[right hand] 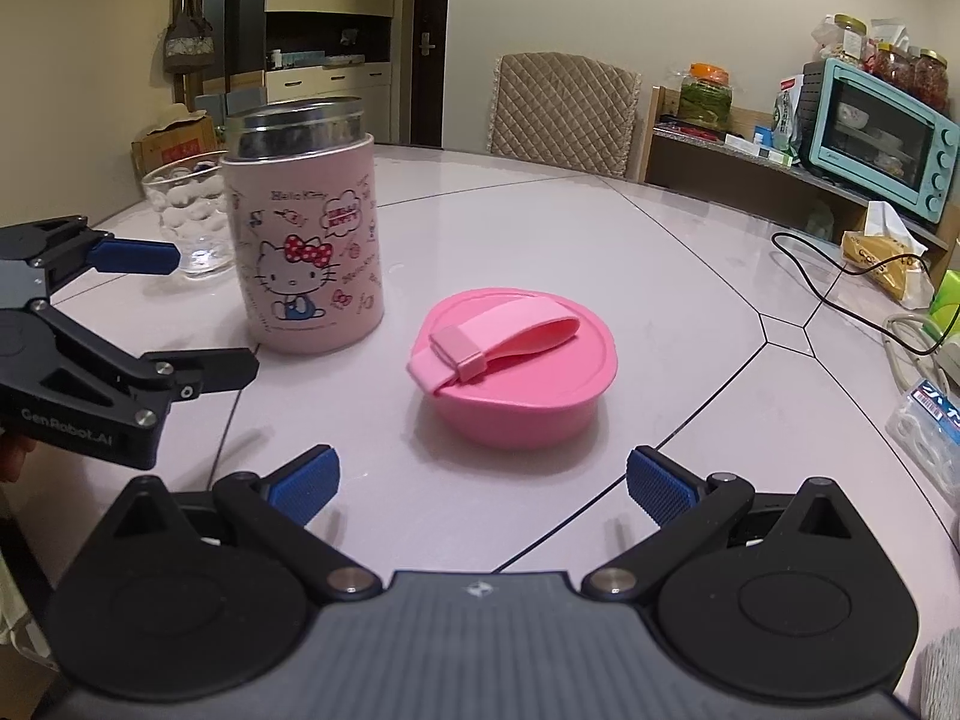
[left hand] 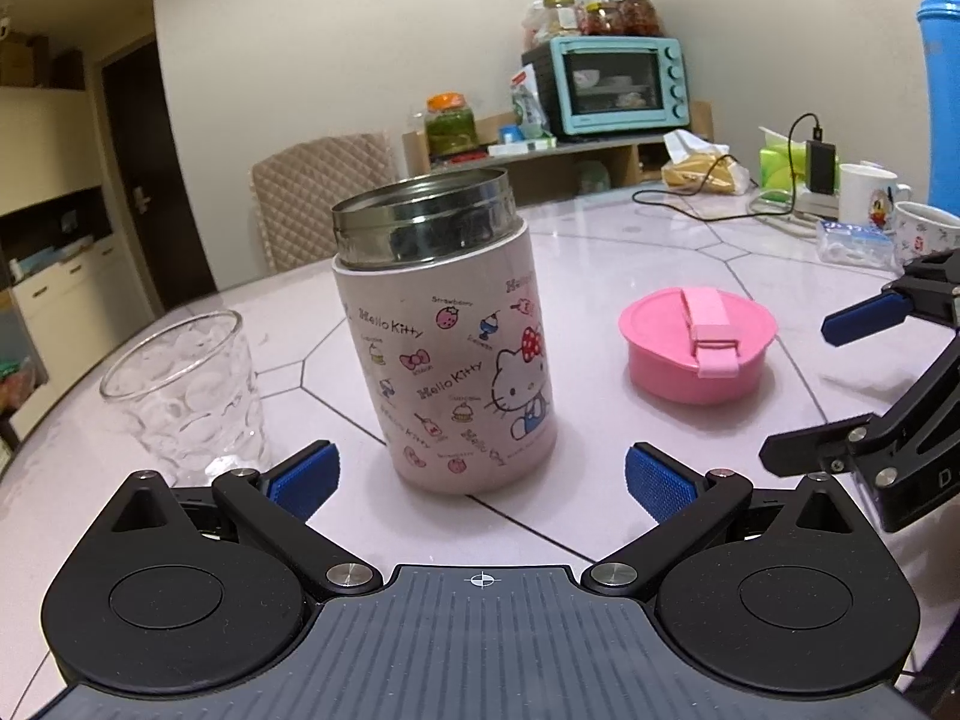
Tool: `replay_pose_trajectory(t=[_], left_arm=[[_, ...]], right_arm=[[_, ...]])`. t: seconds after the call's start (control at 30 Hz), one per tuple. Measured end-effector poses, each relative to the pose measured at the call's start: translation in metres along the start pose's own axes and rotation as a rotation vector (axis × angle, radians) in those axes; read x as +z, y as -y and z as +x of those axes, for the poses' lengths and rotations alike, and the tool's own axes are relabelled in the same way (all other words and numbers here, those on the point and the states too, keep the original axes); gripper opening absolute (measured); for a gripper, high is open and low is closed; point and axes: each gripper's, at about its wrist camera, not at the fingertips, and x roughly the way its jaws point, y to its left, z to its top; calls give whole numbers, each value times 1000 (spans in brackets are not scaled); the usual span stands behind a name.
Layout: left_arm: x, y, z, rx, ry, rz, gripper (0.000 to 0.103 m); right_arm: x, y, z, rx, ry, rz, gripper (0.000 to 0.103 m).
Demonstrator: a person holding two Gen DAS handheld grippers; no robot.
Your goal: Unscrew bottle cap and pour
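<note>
A pink Hello Kitty bottle (left hand: 456,354) (right hand: 309,246) stands upright on the table, its wide steel mouth uncovered. Its pink cap (left hand: 699,351) (right hand: 513,366) with a strap handle lies on the table to the bottle's right. An empty dimpled glass (left hand: 180,387) (right hand: 186,210) stands to the left of the bottle. My left gripper (left hand: 480,477) (right hand: 198,312) is open, just in front of the bottle, holding nothing. My right gripper (right hand: 480,480) (left hand: 822,384) is open too, a little short of the cap, with nothing between its fingers.
The pale table (right hand: 600,228) carries two mugs (left hand: 864,195), a black cable (right hand: 828,276), a bagged snack (right hand: 888,267) and a plastic packet (right hand: 927,426) on its right side. A quilted chair (right hand: 564,114) and a shelf with a teal oven (left hand: 618,87) stand behind.
</note>
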Motion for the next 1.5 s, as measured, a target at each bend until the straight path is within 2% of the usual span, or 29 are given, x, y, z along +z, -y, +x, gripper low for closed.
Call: replay_pose_trajectory(t=[0.73,1.13,1.5], left_arm=[[-14,14,-47,3,18,-9,103],[-24,21,-67,-1,26,-45,103],[-36,20,-88,9,26,-88,103]], right_arm=[[-23,-19,-41,-20,34,29,103],[-38,-22,-70,-46,85,70,103],[-48,-28,-98,-49,166,123,103]])
